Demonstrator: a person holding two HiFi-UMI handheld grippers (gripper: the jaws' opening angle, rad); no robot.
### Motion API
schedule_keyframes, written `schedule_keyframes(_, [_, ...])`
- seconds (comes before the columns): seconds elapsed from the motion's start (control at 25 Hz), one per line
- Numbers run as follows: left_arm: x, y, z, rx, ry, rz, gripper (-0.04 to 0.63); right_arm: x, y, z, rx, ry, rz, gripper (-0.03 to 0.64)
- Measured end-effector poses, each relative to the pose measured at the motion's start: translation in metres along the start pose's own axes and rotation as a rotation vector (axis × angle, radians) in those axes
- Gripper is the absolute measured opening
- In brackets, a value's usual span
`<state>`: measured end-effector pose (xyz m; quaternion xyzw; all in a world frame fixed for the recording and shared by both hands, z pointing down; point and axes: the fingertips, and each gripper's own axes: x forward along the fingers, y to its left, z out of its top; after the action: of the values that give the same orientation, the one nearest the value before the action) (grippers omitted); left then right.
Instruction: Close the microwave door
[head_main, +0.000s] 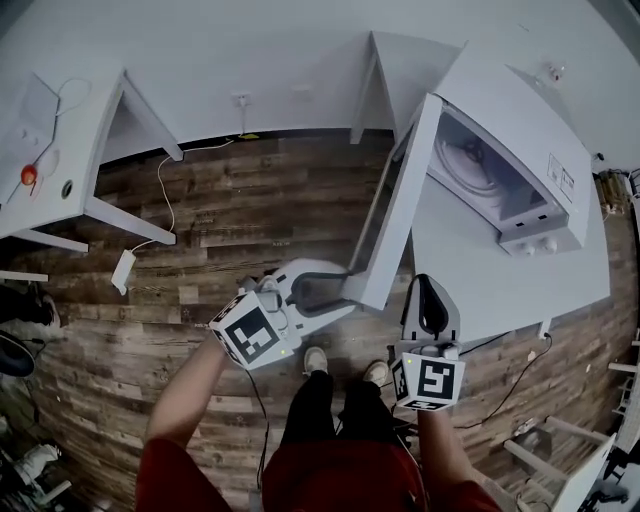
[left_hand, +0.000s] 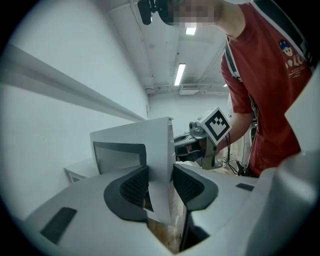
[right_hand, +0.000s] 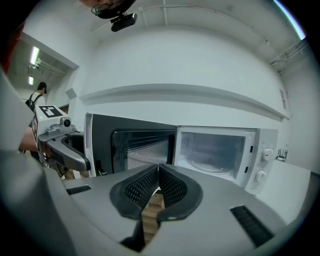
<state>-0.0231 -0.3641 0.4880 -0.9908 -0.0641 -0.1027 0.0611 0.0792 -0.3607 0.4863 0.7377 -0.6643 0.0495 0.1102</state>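
Observation:
A white microwave (head_main: 510, 160) stands on a white table (head_main: 500, 290) at the right, its cavity and glass turntable (right_hand: 220, 165) showing. Its door (head_main: 395, 210) hangs wide open, swung out over the floor. My left gripper (head_main: 335, 295) sits at the door's free edge. In the left gripper view that edge (left_hand: 160, 150) fills the gap of the left gripper (left_hand: 161, 185), and both dark pads lie against it. My right gripper (head_main: 430, 290) hovers over the table's front, to the right of the door. Seen in its own view, the right gripper (right_hand: 158, 185) is shut with nothing held.
Wood-plank floor (head_main: 230, 210) lies under the door. White desks stand at the left (head_main: 60, 170) and at the back (head_main: 400, 70). A cable with a white adapter (head_main: 123, 270) lies on the floor. The person's shoes (head_main: 345, 365) are just below the door.

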Motion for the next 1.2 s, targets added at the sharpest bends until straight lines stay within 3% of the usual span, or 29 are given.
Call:
schedule_keyframes(0.24, [0.04,-0.022,0.012,0.003,0.028,0.007,0.171,-0.026,-0.048,-0.005,0.034,-0.016,-0.052,0.032])
schedule_keyframes(0.72, [0.153,-0.051,0.042,-0.007,0.038,0.026,0.152,-0.037,-0.166,-0.013,0.024,-0.048,-0.069,0.032])
schedule_keyframes(1.2, [0.22,-0.046,0.058,-0.029,0.023,0.117,0.146,-0.047,-0.233,-0.016,0.067,-0.071,-0.092,0.032])
